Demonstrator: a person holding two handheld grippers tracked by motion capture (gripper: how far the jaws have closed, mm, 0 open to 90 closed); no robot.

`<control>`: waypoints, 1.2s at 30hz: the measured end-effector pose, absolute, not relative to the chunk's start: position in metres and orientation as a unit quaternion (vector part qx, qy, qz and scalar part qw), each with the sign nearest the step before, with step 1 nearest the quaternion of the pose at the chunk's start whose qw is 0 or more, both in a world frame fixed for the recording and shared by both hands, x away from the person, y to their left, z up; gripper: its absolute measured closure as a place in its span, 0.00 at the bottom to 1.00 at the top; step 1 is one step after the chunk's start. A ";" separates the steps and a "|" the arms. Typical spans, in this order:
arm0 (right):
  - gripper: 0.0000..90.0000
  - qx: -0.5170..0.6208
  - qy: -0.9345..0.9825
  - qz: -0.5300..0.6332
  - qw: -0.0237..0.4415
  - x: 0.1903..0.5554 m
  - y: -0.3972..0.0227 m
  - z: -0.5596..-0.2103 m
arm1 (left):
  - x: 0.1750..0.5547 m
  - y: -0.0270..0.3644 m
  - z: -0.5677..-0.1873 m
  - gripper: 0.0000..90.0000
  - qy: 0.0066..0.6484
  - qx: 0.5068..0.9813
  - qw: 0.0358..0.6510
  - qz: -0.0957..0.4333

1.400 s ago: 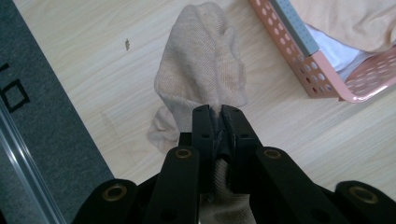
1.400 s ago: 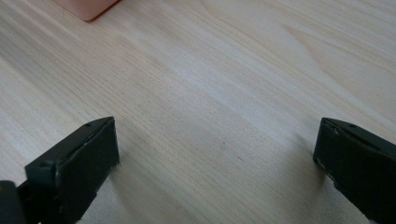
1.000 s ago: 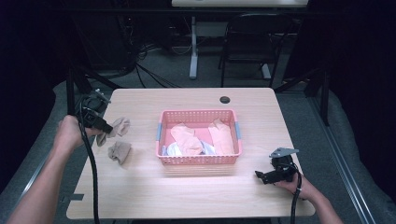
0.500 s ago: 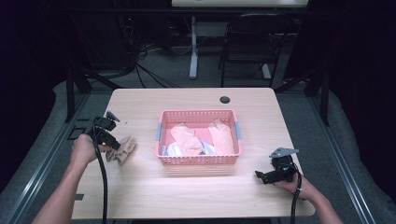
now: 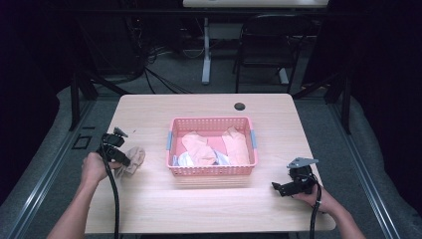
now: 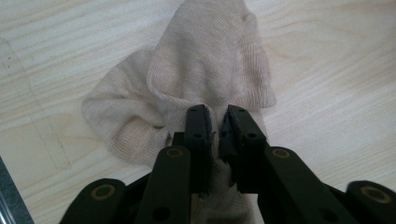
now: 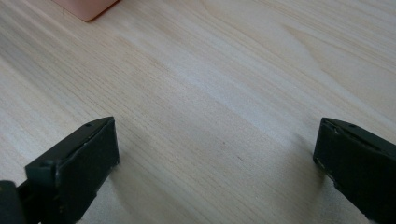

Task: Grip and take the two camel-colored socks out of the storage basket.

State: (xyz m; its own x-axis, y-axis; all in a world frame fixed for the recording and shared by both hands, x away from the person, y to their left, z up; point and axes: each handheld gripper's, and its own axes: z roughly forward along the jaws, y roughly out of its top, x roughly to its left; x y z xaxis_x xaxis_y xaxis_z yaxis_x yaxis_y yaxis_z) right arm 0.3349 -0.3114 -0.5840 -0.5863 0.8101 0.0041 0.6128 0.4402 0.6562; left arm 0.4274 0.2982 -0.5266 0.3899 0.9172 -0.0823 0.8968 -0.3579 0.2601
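Sock (image 5: 133, 158) is the thing being held: a soft tan one, lying crumpled on the left part of the bench (image 5: 209, 209), just to the left of the pink basket (image 5: 211, 171). The left gripper (image 5: 121, 156) sits right over it, with the person's left hand (image 5: 94, 168) wrapped around the handle. In the left gripper view, the sock (image 6: 205, 79) is bunched up in folds on the pale wood, and the two black jaws are almost together with a bit of the sock's cloth pinched between them. A black cable (image 5: 114, 199) runs from this gripper back along the arm toward the near edge of the bench.

Next comes the basket in the middle of the bench. It has walls full of little holes and a grey handle at each short end. More cloth things (image 5: 209, 149) lie inside it, some peach and some pale, all heaped together. Behind the basket, close to the far edge of the bench, there is a small dark round spot (image 5: 240, 106).

On the right side, well apart from the basket, the right gripper (image 5: 276, 187) rests low near the front of the bench in the person's right hand (image 5: 312, 198). In the right gripper view its jaws stand wide apart with bare wood between them, and a corner of the basket (image 7: 88, 7) peeks in at the top.
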 end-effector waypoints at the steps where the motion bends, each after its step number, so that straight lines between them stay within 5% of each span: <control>1: 0.00 0.427 0.834 0.313 0.158 0.335 -0.311 -0.584 | 0.426 0.298 -0.525 0.80 0.555 0.820 0.134 0.039; 9: 0.00 0.427 0.834 0.313 0.158 0.335 -0.311 -0.584 | 0.406 0.298 -0.504 0.25 0.551 0.819 0.154 0.055; 15: 0.00 0.427 0.834 0.313 0.158 0.335 -0.311 -0.584 | 0.377 0.295 -0.494 0.08 0.535 0.824 0.175 0.070; 21: 0.00 0.428 0.833 0.312 0.158 0.335 -0.311 -0.584 | 0.345 0.294 -0.501 0.00 0.526 0.825 0.193 0.074; 36: 0.00 0.428 0.834 0.310 0.159 0.335 -0.311 -0.584 | 0.291 0.290 -0.539 0.00 0.529 0.812 0.213 0.124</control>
State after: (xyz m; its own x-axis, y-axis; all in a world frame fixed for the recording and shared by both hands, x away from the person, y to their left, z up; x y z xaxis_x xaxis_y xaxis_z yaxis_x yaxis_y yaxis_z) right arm 0.3346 -0.3112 -0.5836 -0.5822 0.8131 0.0002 0.6160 0.4410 0.6527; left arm 0.2913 0.2899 -0.5388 0.4085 0.9124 -0.0237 0.8063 -0.3486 0.4778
